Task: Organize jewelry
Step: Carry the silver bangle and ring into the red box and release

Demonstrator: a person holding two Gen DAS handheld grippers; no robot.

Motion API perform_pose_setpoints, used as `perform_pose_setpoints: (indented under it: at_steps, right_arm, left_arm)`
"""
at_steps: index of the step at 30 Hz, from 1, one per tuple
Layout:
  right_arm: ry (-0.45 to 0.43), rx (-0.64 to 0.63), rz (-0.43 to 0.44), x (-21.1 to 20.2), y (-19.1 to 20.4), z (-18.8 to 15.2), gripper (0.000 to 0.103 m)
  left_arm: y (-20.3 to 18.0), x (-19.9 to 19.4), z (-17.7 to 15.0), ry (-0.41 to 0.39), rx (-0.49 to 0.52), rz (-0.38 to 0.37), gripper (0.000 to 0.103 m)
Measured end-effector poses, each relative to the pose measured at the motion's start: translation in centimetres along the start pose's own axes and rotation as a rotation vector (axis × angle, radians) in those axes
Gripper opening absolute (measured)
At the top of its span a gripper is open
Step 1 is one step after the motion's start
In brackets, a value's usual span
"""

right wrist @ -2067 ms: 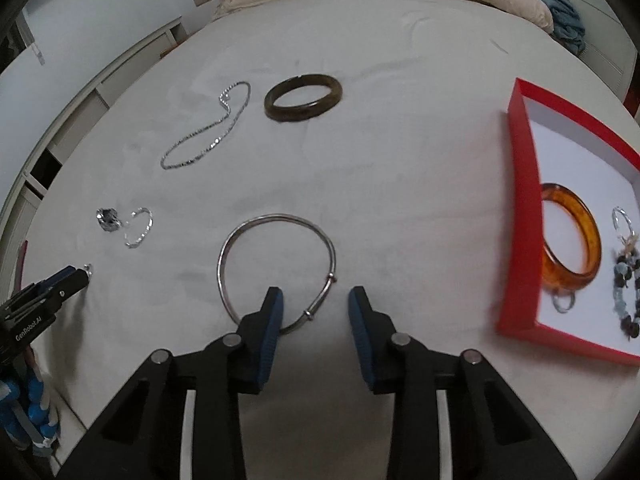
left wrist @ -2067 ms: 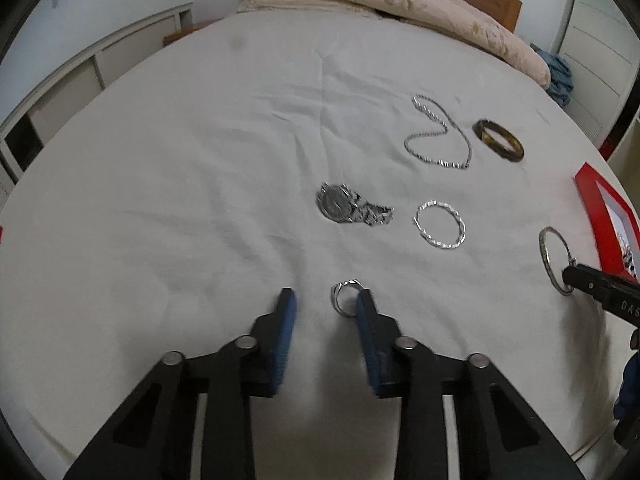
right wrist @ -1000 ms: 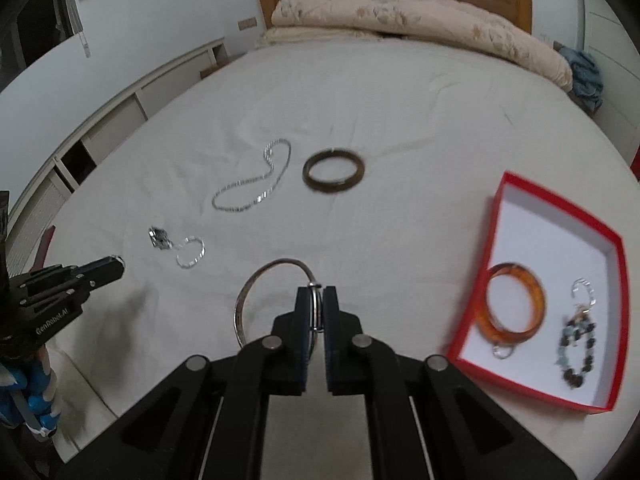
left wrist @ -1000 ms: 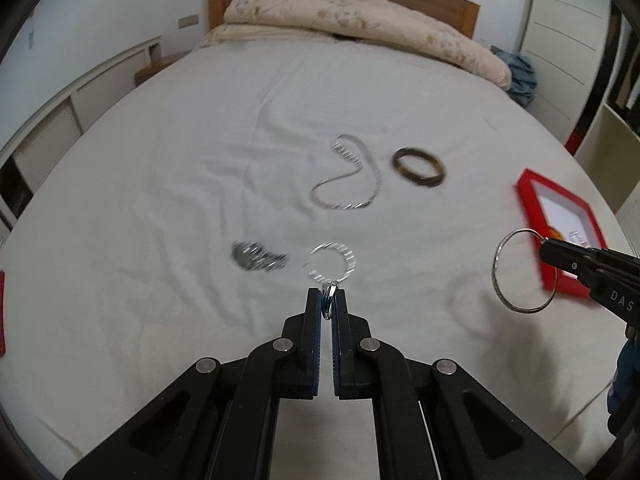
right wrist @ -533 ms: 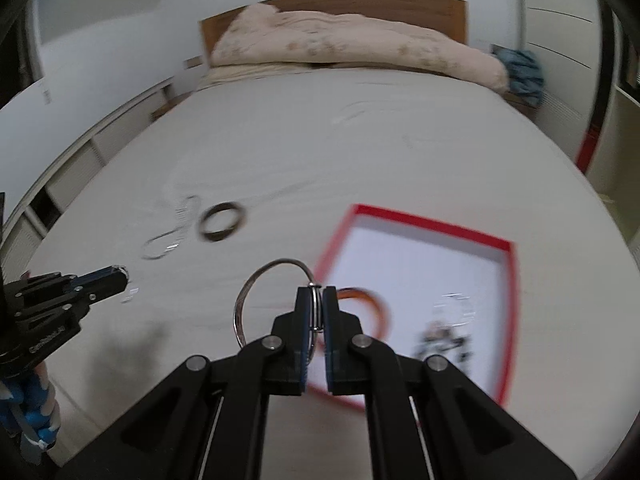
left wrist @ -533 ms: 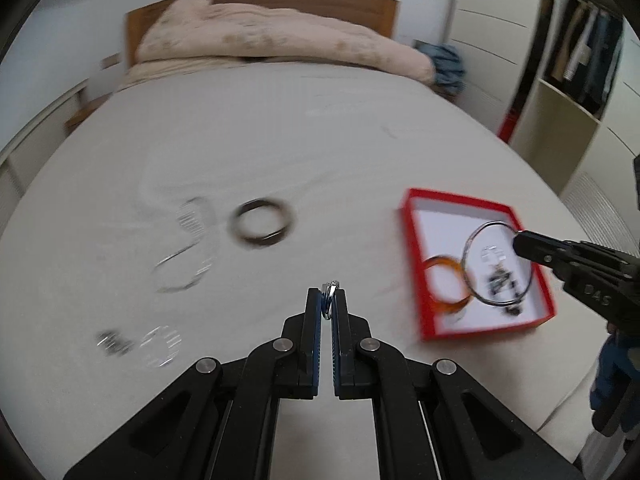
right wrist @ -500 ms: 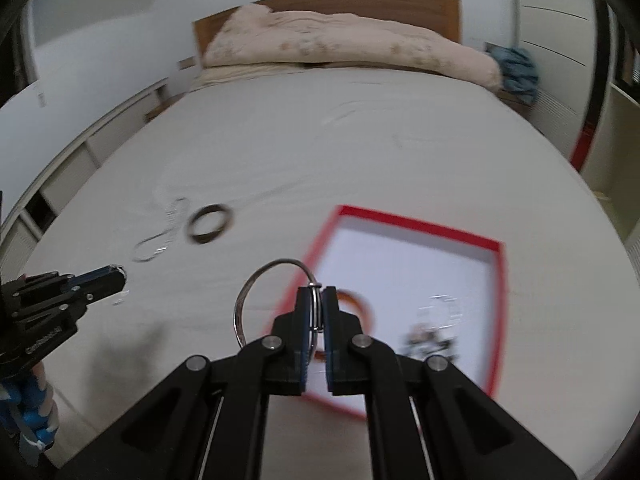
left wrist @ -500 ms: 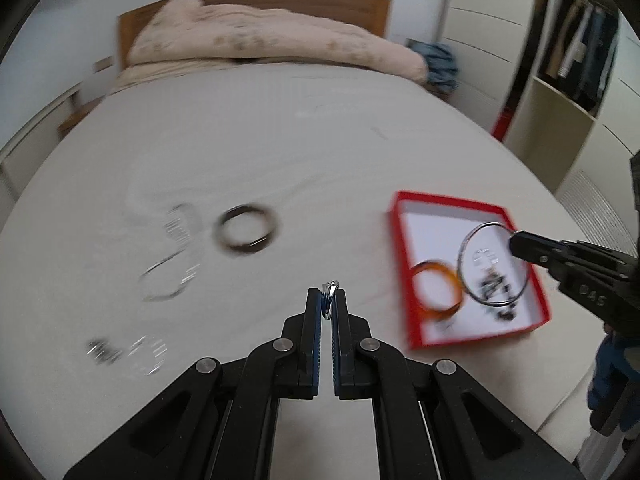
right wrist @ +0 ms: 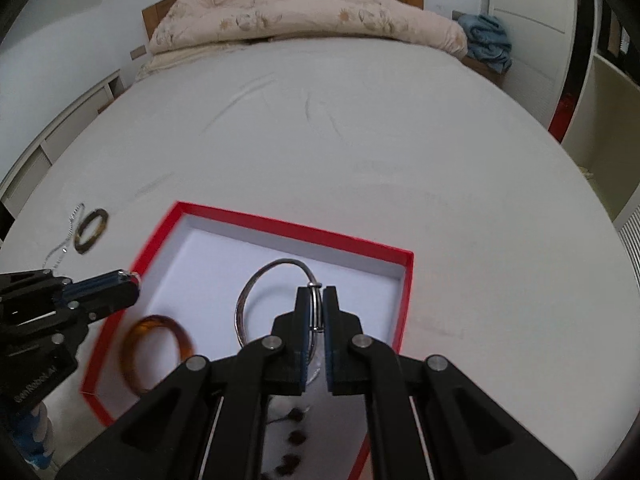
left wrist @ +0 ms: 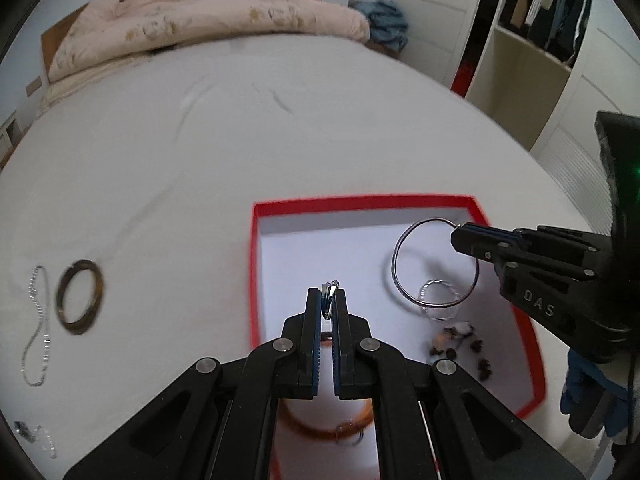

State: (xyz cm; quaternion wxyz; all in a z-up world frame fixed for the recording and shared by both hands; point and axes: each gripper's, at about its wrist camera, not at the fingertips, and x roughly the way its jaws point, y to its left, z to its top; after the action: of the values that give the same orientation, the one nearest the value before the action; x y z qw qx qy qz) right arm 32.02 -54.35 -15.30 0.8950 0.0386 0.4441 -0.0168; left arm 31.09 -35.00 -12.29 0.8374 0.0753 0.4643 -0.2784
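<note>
A red box (left wrist: 256,264) with a white inside lies on the bed; it also shows in the right wrist view (right wrist: 256,222). My left gripper (left wrist: 329,298) is shut on a small silver ring (left wrist: 330,287) and holds it above the box's left part. My right gripper (right wrist: 316,300) is shut on a thin silver bangle (right wrist: 256,284), held above the box; the bangle also shows in the left wrist view (left wrist: 400,252). In the box lie an amber bangle (right wrist: 138,332), a twisted silver bracelet (left wrist: 440,312) and dark beads (left wrist: 460,344).
A dark brown bangle (left wrist: 78,298) and a silver chain (left wrist: 38,320) lie on the white sheet left of the box. A watch and another bracelet (left wrist: 36,438) lie at the far lower left. A folded quilt (left wrist: 200,24) lies at the headboard. Wardrobe shelves (left wrist: 532,60) stand at the right.
Both grippers have moved right over the red box, each keeping its piece. The loose jewelry has slid to the left edge of the views.
</note>
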Motion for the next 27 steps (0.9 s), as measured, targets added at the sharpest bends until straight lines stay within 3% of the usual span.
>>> perform_pose_setpoints:
  at_steps: [10,17,22,26,27]
  right_arm:
    - [0.074,-0.075,0.013,2.7,-0.5,-0.7,0.005]
    - [0.081,-0.098,-0.025,2.2,-0.5,-0.9,0.007]
    - [0.053,-0.082,-0.035,0.0,-0.3,-0.8,0.01]
    - [0.007,-0.057,-0.04,-3.5,0.2,-1.4,0.033]
    - [-0.007,-0.049,-0.039,-4.4,0.5,-1.6,0.034]
  left_arm:
    - [1.1,3.9,-1.4,0.071,-0.033,0.023,0.006]
    - [0.8,3.2,-1.7,0.064,-0.034,0.034,0.006]
    - [1.0,0.5,-1.8,0.034,-0.042,0.038,0.017]
    - [0.9,-3.5,-1.9,-0.011,-0.04,0.04,0.024]
    - [0.8,-4.5,-2.1,-0.024,-0.041,0.043,0.028]
